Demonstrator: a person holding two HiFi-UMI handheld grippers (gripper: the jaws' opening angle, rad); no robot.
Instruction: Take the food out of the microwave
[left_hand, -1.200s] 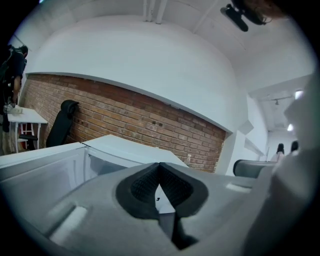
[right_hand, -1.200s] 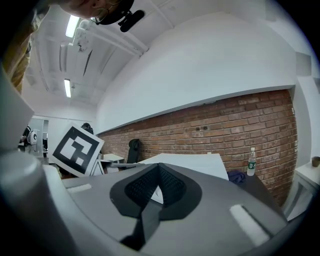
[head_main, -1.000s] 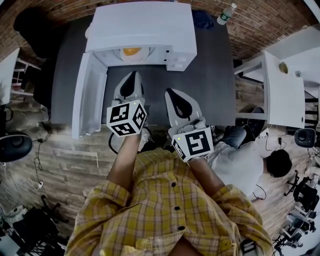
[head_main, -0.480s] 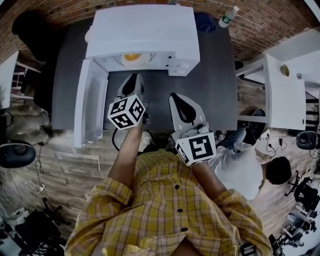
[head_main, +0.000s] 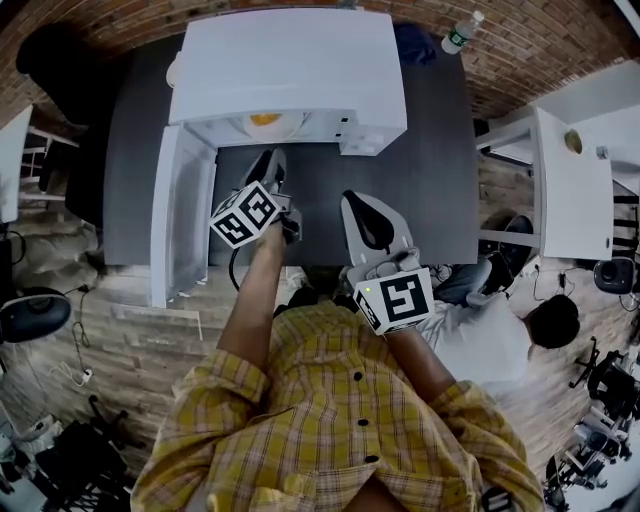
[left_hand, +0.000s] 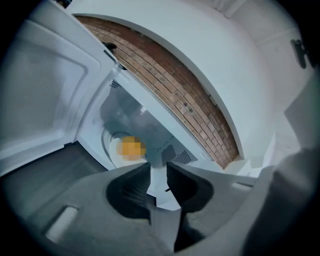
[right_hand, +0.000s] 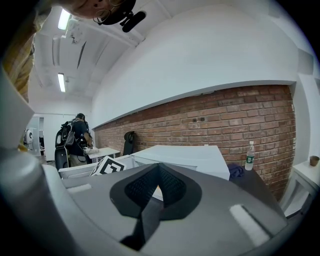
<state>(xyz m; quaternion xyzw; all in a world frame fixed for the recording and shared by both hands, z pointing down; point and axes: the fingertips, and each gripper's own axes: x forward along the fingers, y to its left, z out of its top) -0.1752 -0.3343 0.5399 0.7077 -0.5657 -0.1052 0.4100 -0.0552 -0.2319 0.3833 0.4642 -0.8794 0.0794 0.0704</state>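
Observation:
The white microwave (head_main: 290, 70) stands at the back of the dark table, its door (head_main: 180, 225) swung open to the left. Inside, orange-yellow food (head_main: 265, 121) lies on a white plate; the left gripper view shows this food (left_hand: 131, 148) deep in the cavity. My left gripper (head_main: 268, 162) hovers just before the opening, short of the food. Its jaws (left_hand: 158, 167) have just been opening and stand open with nothing between them. My right gripper (head_main: 353, 198) hangs over the table to the right, jaws (right_hand: 159, 168) shut and empty.
A water bottle (head_main: 458, 30) and a blue cloth (head_main: 408, 40) sit at the table's back right. A white side table (head_main: 570, 190) stands to the right, with a seated person (head_main: 500, 335) beside it. The open door walls off the left side.
The left gripper has rolled and dropped lower in front of the microwave opening, and its jaws have gone from shut to open. The right gripper has shifted slightly.

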